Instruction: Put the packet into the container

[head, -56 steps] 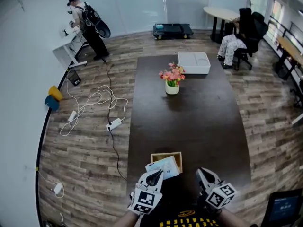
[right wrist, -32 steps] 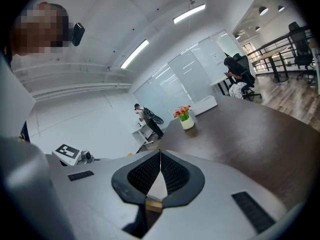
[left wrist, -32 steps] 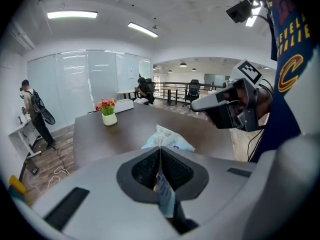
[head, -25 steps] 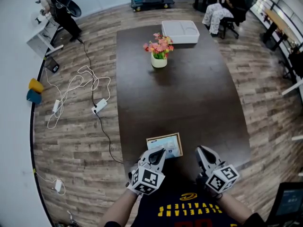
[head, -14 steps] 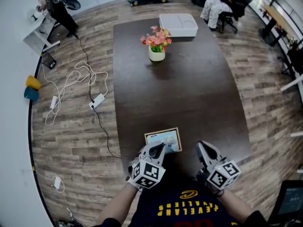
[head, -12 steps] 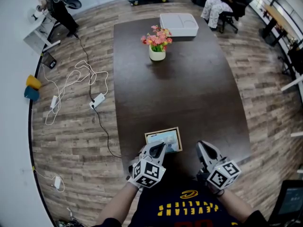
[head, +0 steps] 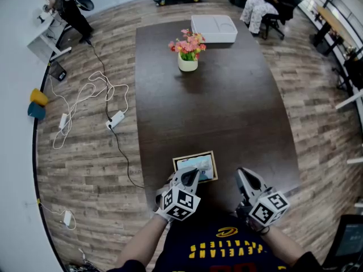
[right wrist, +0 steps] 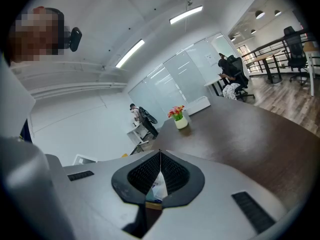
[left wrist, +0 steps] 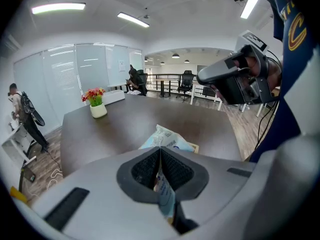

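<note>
Pale blue-and-white printed packet (head: pixel 199 166) sat tilted over the opening of the small square wooden container (head: pixel 193 155). Its near edge was clenched in the jaws of the left gripper (head: pixel 191 175). The container stood on the dark brown surface (head: pixel 215 106). The right gripper (head: pixel 242 175) was just right of the container, jaws pressed together. A white vase of pink flowers (head: pixel 188 51) stood well beyond the container.

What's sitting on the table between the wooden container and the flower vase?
Nothing: the head view shows only bare dark table between the wooden container and the flower vase.
</note>
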Motion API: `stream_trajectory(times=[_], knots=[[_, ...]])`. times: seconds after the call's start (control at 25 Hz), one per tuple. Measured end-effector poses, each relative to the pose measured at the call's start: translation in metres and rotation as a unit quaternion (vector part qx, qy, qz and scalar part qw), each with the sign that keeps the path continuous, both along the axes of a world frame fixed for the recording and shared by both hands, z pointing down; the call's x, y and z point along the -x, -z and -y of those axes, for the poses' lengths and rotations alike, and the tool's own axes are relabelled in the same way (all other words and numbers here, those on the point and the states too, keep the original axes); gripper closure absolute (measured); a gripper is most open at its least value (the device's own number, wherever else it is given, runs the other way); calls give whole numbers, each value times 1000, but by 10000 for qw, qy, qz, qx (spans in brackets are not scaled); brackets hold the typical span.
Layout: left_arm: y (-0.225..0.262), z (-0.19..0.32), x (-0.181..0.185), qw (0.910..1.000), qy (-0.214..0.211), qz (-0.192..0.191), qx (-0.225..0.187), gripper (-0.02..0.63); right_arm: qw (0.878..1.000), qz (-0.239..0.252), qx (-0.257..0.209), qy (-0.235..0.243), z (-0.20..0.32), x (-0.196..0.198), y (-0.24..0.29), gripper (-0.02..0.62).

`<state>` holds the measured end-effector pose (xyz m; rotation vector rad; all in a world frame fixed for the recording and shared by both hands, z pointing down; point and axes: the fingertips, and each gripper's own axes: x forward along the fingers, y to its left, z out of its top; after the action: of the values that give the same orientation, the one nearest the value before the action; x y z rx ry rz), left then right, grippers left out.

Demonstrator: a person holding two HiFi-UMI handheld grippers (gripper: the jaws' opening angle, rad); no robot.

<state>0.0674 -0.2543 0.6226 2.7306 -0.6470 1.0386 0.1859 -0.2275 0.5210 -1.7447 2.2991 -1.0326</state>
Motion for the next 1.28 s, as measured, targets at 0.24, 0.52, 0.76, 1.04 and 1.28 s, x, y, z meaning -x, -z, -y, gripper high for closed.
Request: stream_trajectory(times=[0.24, 0.52, 0.76, 1.04, 1.28], knots=[[-8, 2, 1, 10000, 39, 52, 42, 601, 10000, 24, 20, -22, 1, 0, 0, 584], [-15, 2, -3, 9997, -59, 228, -4, 601, 10000, 12, 75, -53, 0, -1, -4, 584], [-21, 2, -5, 9992, -107, 380, 17, 601, 9999, 64, 90, -92, 0, -1, -5, 584], [-30, 2, -3, 9987, -36, 499, 77, 601, 9998, 65, 122, -128, -4, -3, -9, 584], [-37, 3, -2, 9986, 10, 507, 145, 601, 9998, 66, 156, -141, -3, -2, -12, 584]])
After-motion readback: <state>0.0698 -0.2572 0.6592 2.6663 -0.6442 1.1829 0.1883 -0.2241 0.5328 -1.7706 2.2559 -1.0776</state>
